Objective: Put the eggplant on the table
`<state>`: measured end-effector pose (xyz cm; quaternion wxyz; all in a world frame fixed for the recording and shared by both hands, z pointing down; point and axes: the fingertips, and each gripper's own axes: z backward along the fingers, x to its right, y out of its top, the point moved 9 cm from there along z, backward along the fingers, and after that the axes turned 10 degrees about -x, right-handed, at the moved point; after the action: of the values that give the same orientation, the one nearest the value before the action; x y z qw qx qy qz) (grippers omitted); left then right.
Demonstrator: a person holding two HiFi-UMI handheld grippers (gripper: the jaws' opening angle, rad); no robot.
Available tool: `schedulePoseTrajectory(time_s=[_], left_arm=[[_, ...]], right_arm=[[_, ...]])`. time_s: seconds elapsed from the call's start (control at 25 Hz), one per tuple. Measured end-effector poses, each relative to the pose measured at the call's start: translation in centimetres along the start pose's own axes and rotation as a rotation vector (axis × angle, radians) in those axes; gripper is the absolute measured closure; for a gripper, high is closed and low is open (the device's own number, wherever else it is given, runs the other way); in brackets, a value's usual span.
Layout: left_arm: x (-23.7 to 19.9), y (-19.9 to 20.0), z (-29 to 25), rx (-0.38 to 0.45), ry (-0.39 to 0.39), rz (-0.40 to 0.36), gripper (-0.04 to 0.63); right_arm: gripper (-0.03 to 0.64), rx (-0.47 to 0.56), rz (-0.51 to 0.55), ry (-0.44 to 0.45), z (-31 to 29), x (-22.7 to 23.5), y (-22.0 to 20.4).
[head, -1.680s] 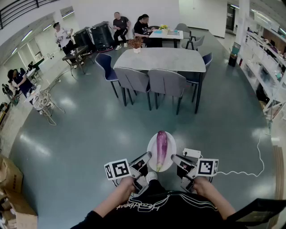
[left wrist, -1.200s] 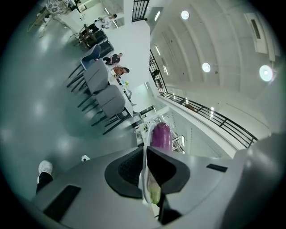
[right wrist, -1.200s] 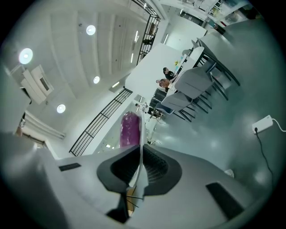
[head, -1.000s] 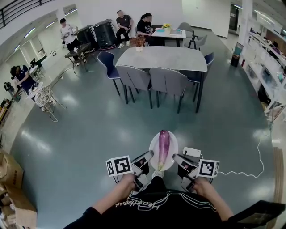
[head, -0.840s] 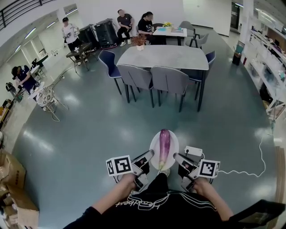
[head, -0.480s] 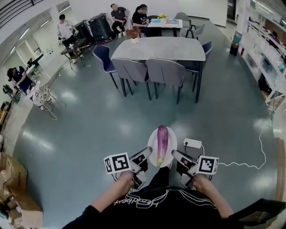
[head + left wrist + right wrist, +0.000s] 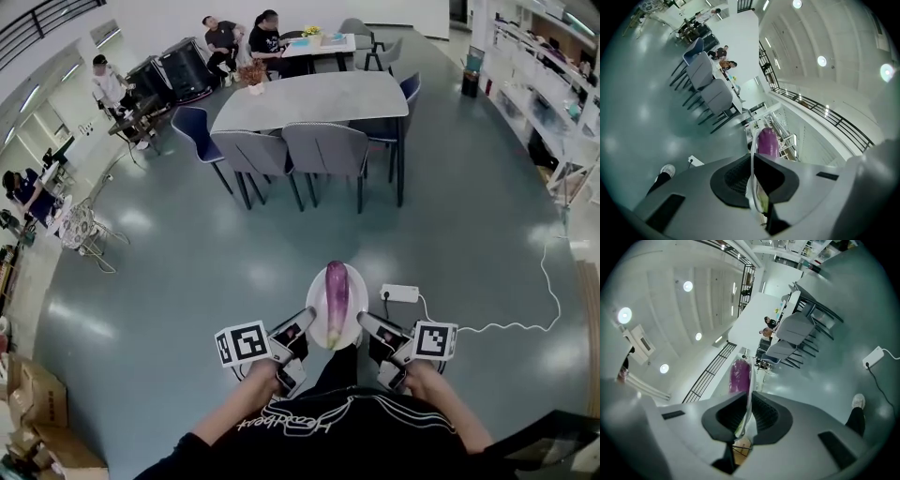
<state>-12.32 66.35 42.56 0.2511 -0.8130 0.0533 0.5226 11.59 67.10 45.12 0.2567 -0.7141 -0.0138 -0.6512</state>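
A purple eggplant (image 7: 336, 302) lies lengthwise on a white plate (image 7: 316, 291) carried in front of me above the floor. My left gripper (image 7: 307, 322) is shut on the plate's left rim, and my right gripper (image 7: 363, 324) is shut on its right rim. In the left gripper view the plate's thin rim (image 7: 752, 161) runs between the dark pads, with the eggplant (image 7: 767, 143) beyond. The right gripper view shows the plate's rim (image 7: 749, 392) clamped and the eggplant (image 7: 738, 376) to its left. The grey table (image 7: 305, 97) stands ahead across the floor.
Grey and blue chairs (image 7: 319, 155) ring the table. A plant pot (image 7: 251, 78) sits on its far end. A white power strip (image 7: 400, 294) with its cable lies on the floor by my right. People sit and stand at the back left. Shelving (image 7: 553, 75) lines the right wall.
The table and chairs have shifted left and slightly nearer in the head view. Both grippers still hold the plate with the eggplant in the same way.
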Motion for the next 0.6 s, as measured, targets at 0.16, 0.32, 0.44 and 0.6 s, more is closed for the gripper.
schedulePoseTrajectory(time_s=[0.16,0.32,0.44,0.6], left_arm=[[0.0,0.7,-1.6,-0.018,-0.033,0.001,0.571],[-0.5,2.9,-3.3,-0.041,-0.064,0.025,0.57],[-0.9,4.9,-3.8,-0.044,-0.065,0.01,0.571],[-2.0,9.3,-5.2,-0.05,-0.063,-0.006,0.571]], right_arm=[[0.598,0.012,0.007,-0.041,1.0,0.3,1.2],[0.598,0.035,0.004,-0.035,0.3,1.0,3.5],[0.598,0.04,0.013,-0.033,-0.7,1.3,5.3],[0.598,0.047,0.016,-0.019,-3.4,2.6,8.8]])
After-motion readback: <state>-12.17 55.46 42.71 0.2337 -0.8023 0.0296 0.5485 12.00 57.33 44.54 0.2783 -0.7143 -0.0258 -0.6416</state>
